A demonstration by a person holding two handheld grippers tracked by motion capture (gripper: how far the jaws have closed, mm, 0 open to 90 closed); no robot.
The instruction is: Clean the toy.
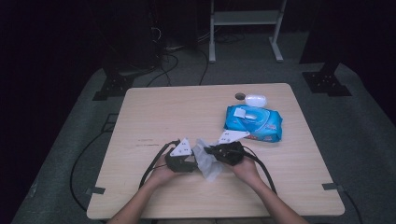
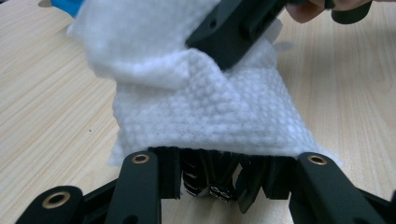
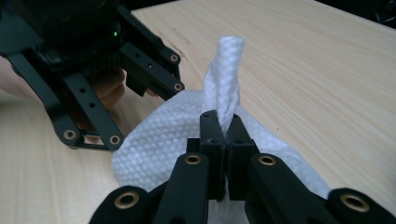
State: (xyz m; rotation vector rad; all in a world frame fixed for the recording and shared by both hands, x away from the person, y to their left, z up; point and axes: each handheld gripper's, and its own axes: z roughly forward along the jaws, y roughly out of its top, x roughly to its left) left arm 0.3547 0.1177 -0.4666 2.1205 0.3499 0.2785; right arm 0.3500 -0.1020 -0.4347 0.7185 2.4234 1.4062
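Observation:
A white textured wipe (image 1: 208, 169) lies near the table's front edge between my two grippers. My right gripper (image 3: 226, 128) is shut on a fold of the wipe (image 3: 154, 149), and the pinched part stands up as a twisted strip above its pads. My left gripper (image 2: 219, 168) holds a dark ribbed object (image 2: 205, 179) with shiny metal parts between its jaws; the wipe (image 2: 205, 112) drapes over that object and hides most of it. In the high view the left gripper (image 1: 194, 161) and the right gripper (image 1: 211, 151) point at each other, almost touching.
A blue pack of wipes (image 1: 253, 123) lies on the wooden table (image 1: 154, 112) behind my right hand. A small white rounded thing (image 1: 255, 99) and a dark round hole (image 1: 240, 96) sit near the far edge. Cables trail off the front from both grippers.

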